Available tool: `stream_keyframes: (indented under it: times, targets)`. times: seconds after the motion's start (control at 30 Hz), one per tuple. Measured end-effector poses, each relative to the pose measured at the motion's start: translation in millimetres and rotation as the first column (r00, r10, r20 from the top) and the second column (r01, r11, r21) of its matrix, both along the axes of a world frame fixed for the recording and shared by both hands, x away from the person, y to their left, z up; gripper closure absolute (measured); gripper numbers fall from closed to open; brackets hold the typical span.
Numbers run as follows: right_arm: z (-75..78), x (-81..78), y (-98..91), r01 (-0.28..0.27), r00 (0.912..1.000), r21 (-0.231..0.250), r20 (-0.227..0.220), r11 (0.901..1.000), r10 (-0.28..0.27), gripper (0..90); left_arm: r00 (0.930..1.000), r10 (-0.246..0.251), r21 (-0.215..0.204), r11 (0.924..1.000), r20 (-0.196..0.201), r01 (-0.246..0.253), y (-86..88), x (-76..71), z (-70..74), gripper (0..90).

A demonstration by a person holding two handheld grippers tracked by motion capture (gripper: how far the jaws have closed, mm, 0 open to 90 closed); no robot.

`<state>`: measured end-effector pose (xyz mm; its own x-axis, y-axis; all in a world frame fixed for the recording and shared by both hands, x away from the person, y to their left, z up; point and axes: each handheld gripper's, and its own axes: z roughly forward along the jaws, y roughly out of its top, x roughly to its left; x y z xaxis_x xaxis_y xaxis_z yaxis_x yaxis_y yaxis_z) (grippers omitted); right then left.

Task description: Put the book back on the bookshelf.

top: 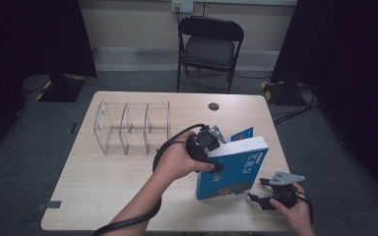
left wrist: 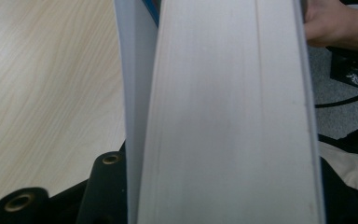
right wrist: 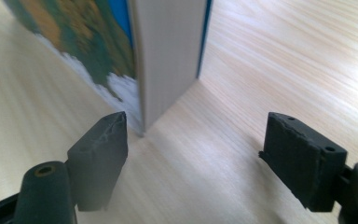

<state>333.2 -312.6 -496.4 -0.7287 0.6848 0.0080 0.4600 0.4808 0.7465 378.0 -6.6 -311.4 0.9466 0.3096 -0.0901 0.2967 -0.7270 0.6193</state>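
A: Book [left wrist: 228, 112], left gripper view: page edge cut off top and bottom; cover unseen.

B: Left gripper's [top: 211, 152] far jaw: hidden behind book. Cover title: too small to read.

Close on the book [left wrist: 228, 116]: its pale page edge runs up the middle between the black jaws, a thin blue-edged cover [left wrist: 137, 84] splaying off to one side. The wooden table [left wrist: 46, 93] lies beyond, a hand [left wrist: 338, 25] at the far corner.
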Motion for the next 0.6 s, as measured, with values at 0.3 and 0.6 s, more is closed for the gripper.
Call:
stream_keyframes:
  times: [0.3, 0.6]
  targets:
    - [-3.0, 0.2, 1.0, 0.007, 0.9999, -0.020, 0.008, 0.9998, -0.007, 17.9, 0.9994, 0.011, 0.007, 0.9999, 0.034, -0.012, -3.0, 2.9, 1.0, 50.7]
    - [-3.2, 0.3, 1.0, 0.005, 0.9999, -0.021, 0.010, 0.9998, -0.004, 17.9, 1.0000, 0.001, 0.009, 1.0000, 0.007, -0.001, -3.2, 4.4, 1.6, 54.8]
